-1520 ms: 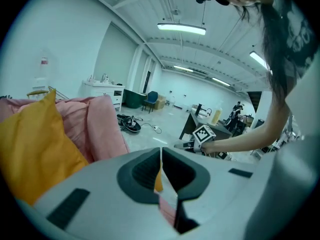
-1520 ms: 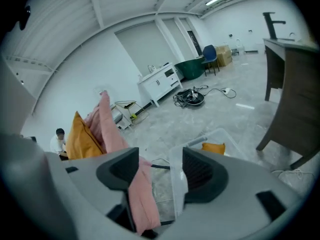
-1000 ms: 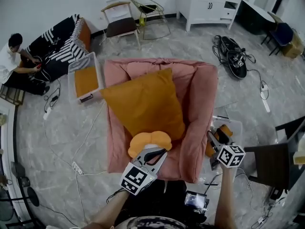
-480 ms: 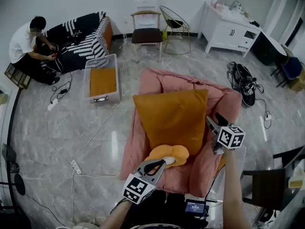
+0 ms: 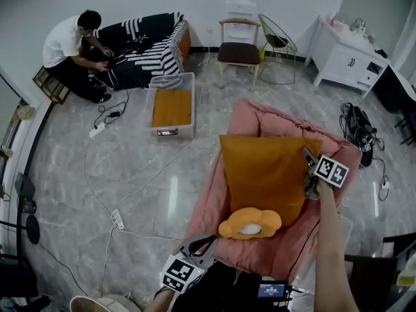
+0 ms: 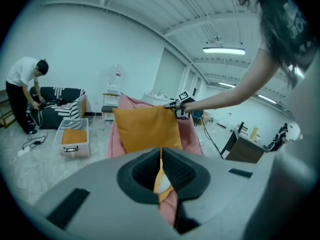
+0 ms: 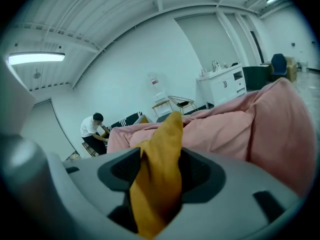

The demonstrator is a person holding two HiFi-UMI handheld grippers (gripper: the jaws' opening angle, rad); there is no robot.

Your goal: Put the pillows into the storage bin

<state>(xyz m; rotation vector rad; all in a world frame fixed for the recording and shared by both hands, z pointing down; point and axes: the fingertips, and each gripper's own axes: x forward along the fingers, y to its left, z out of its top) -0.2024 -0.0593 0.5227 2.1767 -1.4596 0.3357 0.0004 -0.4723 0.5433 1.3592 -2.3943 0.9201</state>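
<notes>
The carry of the big pillow (image 5: 266,174) is just starting. The right gripper (image 5: 312,174) has its jaws clamped on the pillow's upper right corner, with orange cloth bunched between them. The pillow lies on the pink seat (image 5: 214,207) at the right of the frame. The left gripper (image 5: 203,244), at the bottom edge, has its jaws all but together and seems to hold nothing. It stops just short of the small cushion (image 5: 250,222).

The bin (image 5: 153,103) sits open on the floor at upper centre-left, well apart, with one orange pillow already inside. Next, the pillow likely has to be lifted off the seat and carried to the bin, and a second grip from the left gripper would steady it.

A second ago the right gripper hung low beside the seat, off the pillow. The left gripper's jaws then lay at the small cushion's edge.
</notes>
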